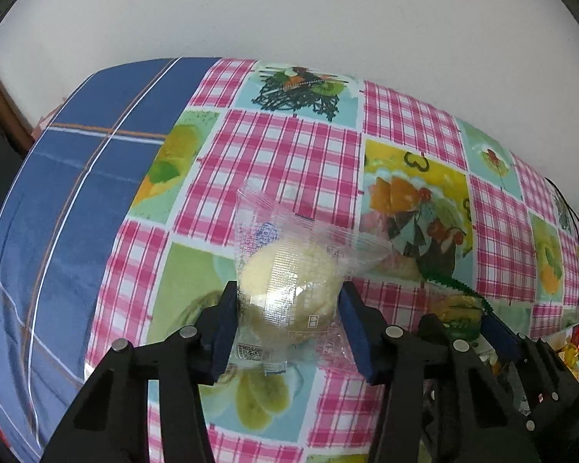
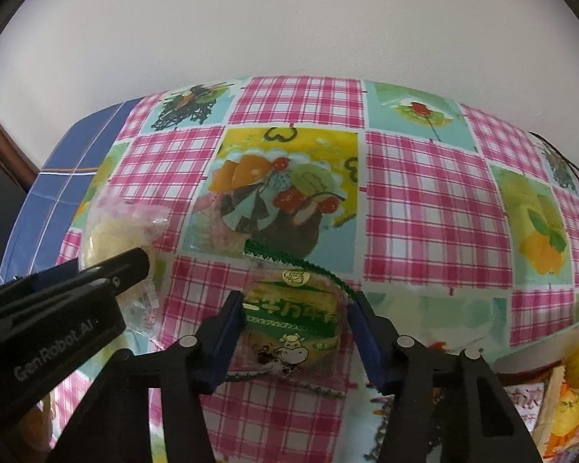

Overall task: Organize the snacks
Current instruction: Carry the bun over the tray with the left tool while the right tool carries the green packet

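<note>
The left gripper [image 1: 287,322] has its jaws closed in against a pale round bun in clear crinkly wrap [image 1: 289,293]; the right gripper [image 2: 295,333] likewise squeezes a green-labelled packaged cake [image 2: 291,320]. Both look light, soft and crushable in slippery film, best held across the middle. Beneath the jaws lies the bench's pink-checked fruit-print cloth [image 2: 436,208], with a white wall [image 2: 289,19] beyond.

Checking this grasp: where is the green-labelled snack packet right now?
In the right wrist view, the green-labelled packet lies on the tablecloth between the right tool's pads, right of the clear-wrapped bun.
</note>
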Action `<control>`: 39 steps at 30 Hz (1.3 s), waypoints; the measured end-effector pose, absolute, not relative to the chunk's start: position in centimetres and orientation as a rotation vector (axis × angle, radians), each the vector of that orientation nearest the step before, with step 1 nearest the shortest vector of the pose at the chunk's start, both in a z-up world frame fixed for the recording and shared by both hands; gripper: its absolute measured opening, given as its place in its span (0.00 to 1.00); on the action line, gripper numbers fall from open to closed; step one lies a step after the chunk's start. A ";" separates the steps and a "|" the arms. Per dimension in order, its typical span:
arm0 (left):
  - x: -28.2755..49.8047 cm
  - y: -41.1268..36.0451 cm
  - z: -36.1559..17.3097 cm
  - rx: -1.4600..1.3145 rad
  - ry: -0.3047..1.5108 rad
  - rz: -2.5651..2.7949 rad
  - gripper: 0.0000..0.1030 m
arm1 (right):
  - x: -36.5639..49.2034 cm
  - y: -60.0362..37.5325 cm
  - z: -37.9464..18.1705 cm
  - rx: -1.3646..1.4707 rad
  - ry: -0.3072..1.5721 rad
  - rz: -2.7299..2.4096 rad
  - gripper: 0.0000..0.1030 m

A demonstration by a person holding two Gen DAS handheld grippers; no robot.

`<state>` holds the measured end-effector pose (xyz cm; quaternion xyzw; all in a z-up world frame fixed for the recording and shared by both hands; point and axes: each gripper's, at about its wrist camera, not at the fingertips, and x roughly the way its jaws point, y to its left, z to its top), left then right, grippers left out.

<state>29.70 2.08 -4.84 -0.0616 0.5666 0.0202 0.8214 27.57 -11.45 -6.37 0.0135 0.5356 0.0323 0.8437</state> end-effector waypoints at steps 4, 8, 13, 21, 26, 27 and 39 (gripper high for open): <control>27.9 1.4 -4.4 -0.165 1.210 0.057 0.51 | 26.4 -12.6 -6.1 0.044 1.141 0.067 0.56; 26.0 0.3 -3.4 -0.175 1.192 0.075 0.51 | 24.7 -13.8 -5.4 0.061 1.142 0.073 0.55; 23.3 -1.4 -1.9 -0.199 1.177 0.097 0.51 | 22.4 -15.2 -3.8 0.077 1.138 0.076 0.55; 18.8 -2.7 0.1 -0.234 1.145 0.159 0.51 | 17.9 -17.0 -0.6 0.075 1.114 0.067 0.55; 15.6 -3.3 1.4 -0.243 1.123 0.168 0.51 | 14.9 -18.3 1.0 0.064 1.100 0.052 0.55; 15.0 -3.5 1.7 -0.242 1.117 0.168 0.51 | 14.2 -18.7 1.4 0.065 1.097 0.049 0.55; 8.7 -6.3 3.7 -0.229 1.059 0.125 0.51 | 7.6 -21.2 3.4 0.076 1.072 0.031 0.55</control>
